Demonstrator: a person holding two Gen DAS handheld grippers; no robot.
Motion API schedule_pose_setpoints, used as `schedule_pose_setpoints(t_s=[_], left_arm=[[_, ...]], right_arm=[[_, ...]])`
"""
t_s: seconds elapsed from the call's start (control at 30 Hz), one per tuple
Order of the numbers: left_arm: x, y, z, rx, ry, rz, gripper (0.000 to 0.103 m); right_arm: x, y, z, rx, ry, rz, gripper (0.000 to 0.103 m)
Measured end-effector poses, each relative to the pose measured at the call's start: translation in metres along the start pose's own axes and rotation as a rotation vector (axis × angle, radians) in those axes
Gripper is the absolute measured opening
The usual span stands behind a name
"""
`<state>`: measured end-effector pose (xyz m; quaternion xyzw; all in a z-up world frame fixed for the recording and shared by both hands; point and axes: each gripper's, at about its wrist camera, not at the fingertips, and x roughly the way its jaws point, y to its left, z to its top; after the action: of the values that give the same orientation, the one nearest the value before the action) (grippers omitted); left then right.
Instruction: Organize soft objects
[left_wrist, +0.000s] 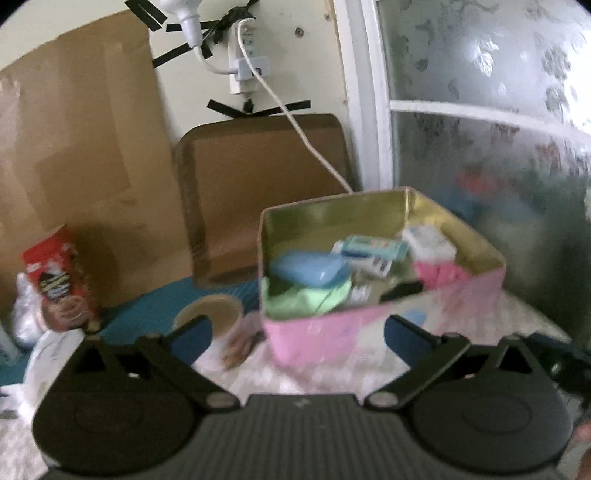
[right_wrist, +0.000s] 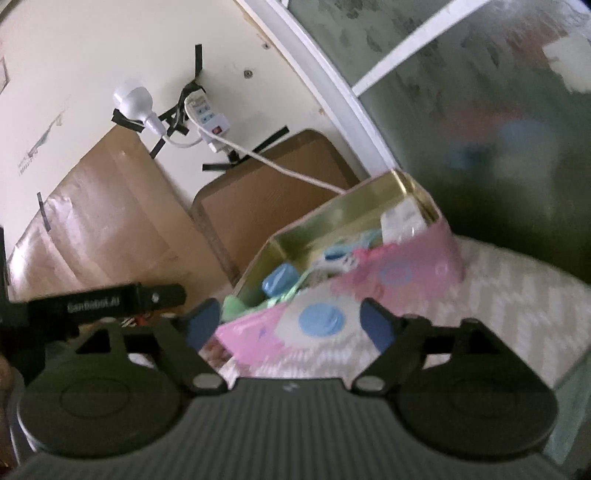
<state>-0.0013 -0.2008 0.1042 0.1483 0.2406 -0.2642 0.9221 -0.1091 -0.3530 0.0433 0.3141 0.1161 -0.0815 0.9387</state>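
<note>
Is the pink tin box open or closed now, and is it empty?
Open and not empty. The pink tin box has no lid on it; its gold inside shows, with a blue case, green cloth and small packets inside.

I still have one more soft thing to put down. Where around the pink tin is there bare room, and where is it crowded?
Free: the patterned white cloth right of the pink tin, and the strip in front of it, nearest the open left gripper. Crowded: left of the tin, where a tape roll and red snack box stand; the tin itself is nearly full.
</note>
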Motion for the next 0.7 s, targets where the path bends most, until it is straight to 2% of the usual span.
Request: schedule_pose_setpoints(t_s=[0.07, 0.27, 0.37, 0.7], left_arm=[[-0.01, 0.001, -0.012, 0.01, -0.016, 0.017, 0.103], [-0.033, 0.012, -0.034, -0.023, -0.018, 0.004, 0.103], [-0.043, 0.015, -0.041, -0.022, -0.027, 0.024, 0.103], [-0.065, 0.025, -0.058, -0.056, -0.022, 0.007, 0.103]], right_arm=[[-0.008, 0.005, -0.005, -0.001, 0.015, 0.001, 0.09], [-0.029, 0.027, -0.02, -0.032, 0.021, 0.004, 0.09], [-0.036, 0.036, -0.023, -0.045, 0.011, 0.004, 0.09], [-0.05, 0.054, -0.031, -0.081, 0.0, 0.029, 0.09]])
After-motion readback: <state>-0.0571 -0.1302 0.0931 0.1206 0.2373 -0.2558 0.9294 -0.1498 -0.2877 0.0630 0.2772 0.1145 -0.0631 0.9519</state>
